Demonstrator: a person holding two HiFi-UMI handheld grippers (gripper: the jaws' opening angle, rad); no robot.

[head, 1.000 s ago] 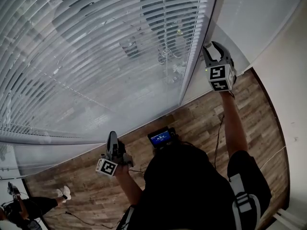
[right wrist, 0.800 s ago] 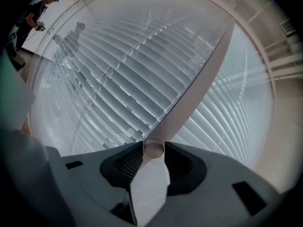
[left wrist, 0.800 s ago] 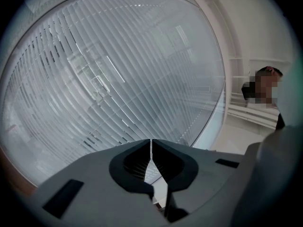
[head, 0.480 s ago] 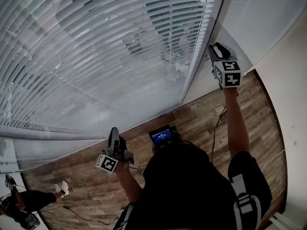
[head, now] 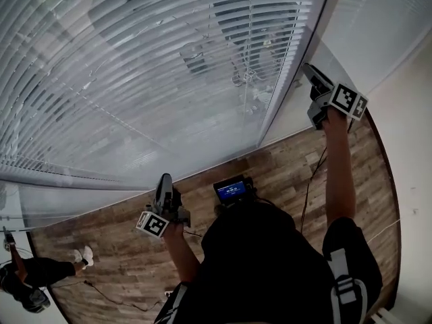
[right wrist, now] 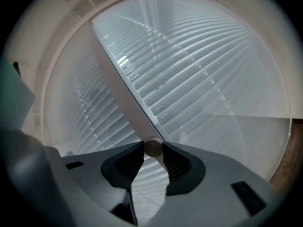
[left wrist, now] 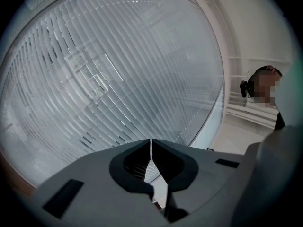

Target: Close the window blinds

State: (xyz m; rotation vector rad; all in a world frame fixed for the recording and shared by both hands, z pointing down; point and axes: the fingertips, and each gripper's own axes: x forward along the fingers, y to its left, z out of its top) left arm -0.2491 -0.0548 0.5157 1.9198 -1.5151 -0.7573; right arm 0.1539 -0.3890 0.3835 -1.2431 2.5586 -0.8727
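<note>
Reaching out arm extended, the right tool point(head: 308, 68) just closed on the wand point(right wrist: 152, 148).

Soft grey daylight comes in through the blinds point(head: 135, 79). The slats glow pale, and the wood floor point(head: 283, 171) below stays dim. Shadows are soft. All my pictures bulge like a fishbowl, so straight slats curve near the edges. The two tong pictures have black corners. Close up, my left tongs point(left wrist: 151, 148) and right tongs point(right wrist: 152, 149) look a little fuzzy.
</note>
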